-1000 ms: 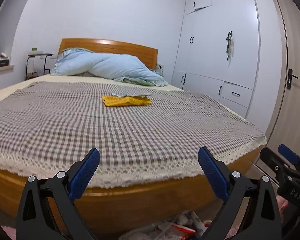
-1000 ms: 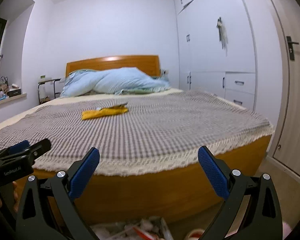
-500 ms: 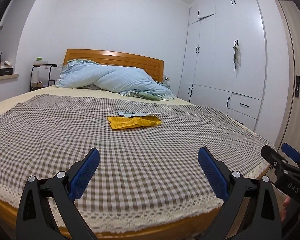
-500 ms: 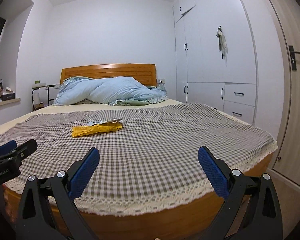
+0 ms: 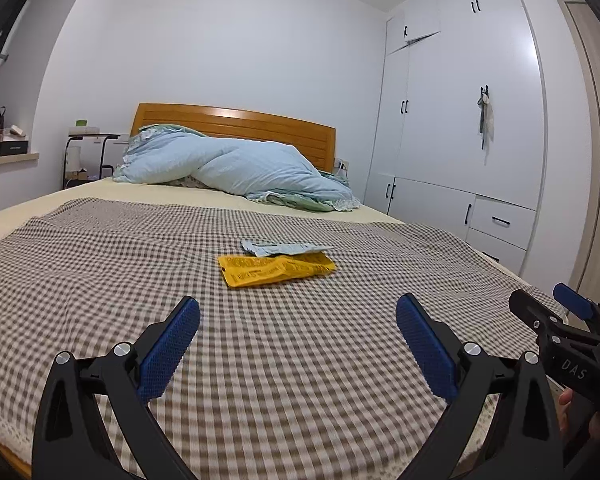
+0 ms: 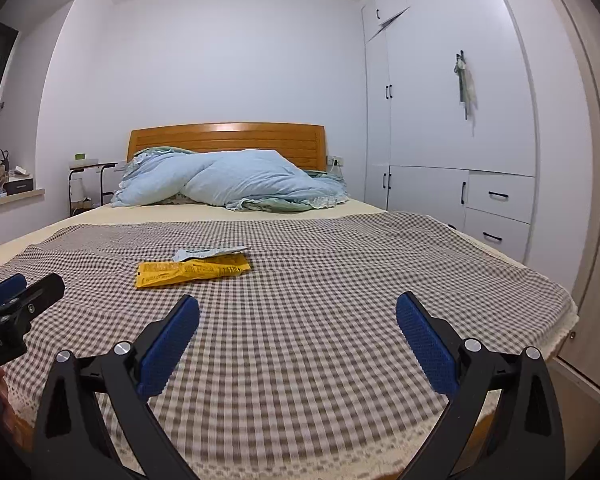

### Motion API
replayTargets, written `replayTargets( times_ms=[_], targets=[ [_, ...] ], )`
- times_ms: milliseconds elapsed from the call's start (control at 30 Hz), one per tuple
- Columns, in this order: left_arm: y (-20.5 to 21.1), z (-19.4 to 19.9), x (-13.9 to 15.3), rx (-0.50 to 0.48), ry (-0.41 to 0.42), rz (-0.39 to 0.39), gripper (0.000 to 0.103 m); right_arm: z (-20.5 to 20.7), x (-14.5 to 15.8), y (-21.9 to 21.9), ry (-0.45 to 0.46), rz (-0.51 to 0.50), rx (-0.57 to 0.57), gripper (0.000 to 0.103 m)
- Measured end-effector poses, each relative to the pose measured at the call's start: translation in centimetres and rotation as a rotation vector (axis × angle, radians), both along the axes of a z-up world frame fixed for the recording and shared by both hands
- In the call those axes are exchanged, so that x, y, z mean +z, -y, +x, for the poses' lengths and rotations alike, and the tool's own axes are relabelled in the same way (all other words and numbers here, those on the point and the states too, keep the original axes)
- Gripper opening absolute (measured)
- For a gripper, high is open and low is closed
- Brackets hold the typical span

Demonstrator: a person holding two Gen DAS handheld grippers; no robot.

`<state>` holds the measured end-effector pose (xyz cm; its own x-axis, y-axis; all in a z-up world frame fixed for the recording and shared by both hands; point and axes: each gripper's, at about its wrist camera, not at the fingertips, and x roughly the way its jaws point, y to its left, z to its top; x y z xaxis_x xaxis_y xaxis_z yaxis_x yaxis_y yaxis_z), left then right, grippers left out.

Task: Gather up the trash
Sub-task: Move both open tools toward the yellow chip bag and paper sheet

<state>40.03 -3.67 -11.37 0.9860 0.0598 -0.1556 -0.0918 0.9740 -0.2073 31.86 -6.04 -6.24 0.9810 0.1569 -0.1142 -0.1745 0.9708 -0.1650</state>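
Since a second earlier both grippers had risen over the bed (image 5: 100, 248), its wooden footboard gone from view. The left gripper (image 5: 298, 346) and right gripper (image 6: 298, 346) held jaws released, empty. The yellow wrapper (image 5: 276, 270) lay mid-bed, touching a white wrapper (image 5: 284, 247) just beyond.

Yellow wrapper (image 6: 192, 273) on checked bedspread (image 6: 340, 300)
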Motion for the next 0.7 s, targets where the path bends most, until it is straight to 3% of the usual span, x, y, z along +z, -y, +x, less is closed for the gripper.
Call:
replayTargets(
  times_ms=[233,700],
  targets=[
    [-1.7,0.2,-1.4,0.014,-0.003,0.005,0.095,3.4,-0.3,-2.5,-0.014,0.001,0.027,0.094],
    [-3.7,7.9,-0.8,0.003,-0.05,0.058,0.095,7.0,-2.0,-8.3,-0.023,-0.062,0.06,0.094]
  ],
)
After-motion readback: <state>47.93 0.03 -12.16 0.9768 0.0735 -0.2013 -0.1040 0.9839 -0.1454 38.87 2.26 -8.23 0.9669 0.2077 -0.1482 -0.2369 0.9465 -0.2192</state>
